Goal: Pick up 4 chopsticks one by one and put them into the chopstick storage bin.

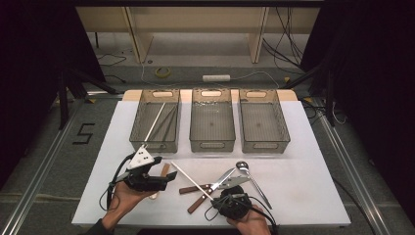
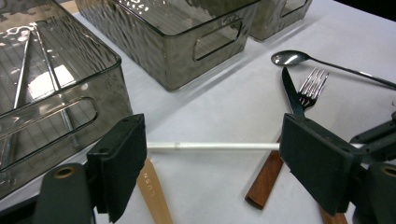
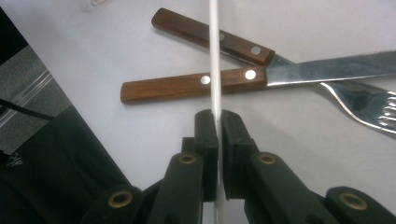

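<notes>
Clearly, the right gripper [image 3: 216,122] has its jaws clenched on a thin white stick [image 3: 214,56], pinching it near one end; the stick runs straight out ahead of the jaws. Just beyond the jaw tips, under the stick, lie two pieces of cutlery with brown wooden handles: a knife [image 3: 243,77] and a fork [image 3: 219,39], their metal ends crossing off to the right of the jaws on the white table [image 3: 116,42].

Over on the left gripper [image 2: 212,163], the jaws stand wide apart and grasp nothing. The same white stick [image 2: 215,146] stretches across the gap between them, a little ahead of the pads, with no visible contact. Below that gap a pale wooden piece [image 2: 152,184] rests on the table. Ahead and to the right of these jaws lie the knife, the fork and a spoon [image 2: 292,58]. Ahead and to the left stand smoky clear bins [image 2: 187,51]; the nearest bin [image 2: 60,116] holds thin sticks.
</notes>
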Motion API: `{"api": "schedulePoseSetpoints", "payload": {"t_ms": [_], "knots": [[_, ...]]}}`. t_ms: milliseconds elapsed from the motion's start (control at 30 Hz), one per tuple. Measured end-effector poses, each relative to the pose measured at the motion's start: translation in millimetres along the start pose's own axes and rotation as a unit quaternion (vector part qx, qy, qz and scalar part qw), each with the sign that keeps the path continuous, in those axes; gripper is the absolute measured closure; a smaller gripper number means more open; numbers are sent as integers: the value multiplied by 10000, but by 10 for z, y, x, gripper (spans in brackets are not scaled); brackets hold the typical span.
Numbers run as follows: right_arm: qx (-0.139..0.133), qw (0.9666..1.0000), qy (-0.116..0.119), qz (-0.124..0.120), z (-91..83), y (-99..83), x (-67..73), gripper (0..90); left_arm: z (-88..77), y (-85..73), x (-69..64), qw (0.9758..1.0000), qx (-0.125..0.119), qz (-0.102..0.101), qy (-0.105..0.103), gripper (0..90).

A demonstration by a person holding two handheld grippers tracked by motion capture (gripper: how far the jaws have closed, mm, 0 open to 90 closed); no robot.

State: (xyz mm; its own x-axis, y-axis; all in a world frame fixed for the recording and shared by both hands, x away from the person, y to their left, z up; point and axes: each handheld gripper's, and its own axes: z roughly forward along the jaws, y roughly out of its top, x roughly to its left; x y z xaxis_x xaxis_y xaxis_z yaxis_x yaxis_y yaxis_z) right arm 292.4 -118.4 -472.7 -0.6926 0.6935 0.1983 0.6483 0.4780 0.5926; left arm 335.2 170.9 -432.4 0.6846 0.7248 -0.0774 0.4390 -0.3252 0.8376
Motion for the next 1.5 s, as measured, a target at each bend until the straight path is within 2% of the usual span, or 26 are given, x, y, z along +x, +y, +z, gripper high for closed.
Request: {"api": "schedulePoseSetpoints", "payload": {"t_ms": [100,233,300,400,433,533,600,700,767,900,1033,1067,1100,1200,1267,1333,1367,1500], "knots": [[-42,10000,27,-76,-28,7,-15,873,37,-1,-42,9998,112,147,-69,229],[-46,9998,38,-183,-57,13,-22,873,95,-6,-113,9981,342,495,-136,232],[-52,9998,58,-197,-80,16,-21,873,135,-6,-154,9964,457,679,-203,232],[-76,9993,48,-352,-125,29,-30,873,191,7,-202,9927,640,959,-360,232],[-58,9991,104,-402,-143,36,-34,873,208,14,-213,9918,656,1036,-351,232],[-60,9985,141,-517,-187,49,-42,873,240,48,-250,9898,696,1155,-460,232],[-44,9980,147,-620,-213,53,-43,873,260,66,-274,9876,767,1263,-539,231],[-29,9969,188,-763,-246,58,-39,873,293,64,-311,9843,900,1416,-542,230],[21,9959,183,-886,-267,60,-27,873,305,62,-332,9811,987,1565,-565,230],[11,9941,256,-1052,-293,71,-17,873,332,61,-378,9765,1119,1724,-649,233],[1,9918,350,-1231,-309,97,9,873,362,55,-410,9710,1290,1908,-643,243],[2,9914,371,-1257,-313,101,15,873,365,53,-418,9702,1317,1923,-659,247],[14,9910,402,-1273,-317,104,22,873,366,52,-424,9694,1333,1954,-663,255],[28,9890,434,-1415,-328,107,28,873,372,40,-445,9646,1440,2087,-723,299],[46,9881,437,-1476,-339,117,38,872,381,27,-464,9610,1520,2200,-703,316],[53,9867,481,-1549,-346,127,42,873,385,18,-479,9591,1570,2260,-664,342],[51,9865,484,-1562,-347,129,46,872,379,20,-479,9570,1621,2308,-673,365],[49,9850,551,-1635,-347,127,59,872,376,21,-485,9547,1709,2332,-702,454]]}}
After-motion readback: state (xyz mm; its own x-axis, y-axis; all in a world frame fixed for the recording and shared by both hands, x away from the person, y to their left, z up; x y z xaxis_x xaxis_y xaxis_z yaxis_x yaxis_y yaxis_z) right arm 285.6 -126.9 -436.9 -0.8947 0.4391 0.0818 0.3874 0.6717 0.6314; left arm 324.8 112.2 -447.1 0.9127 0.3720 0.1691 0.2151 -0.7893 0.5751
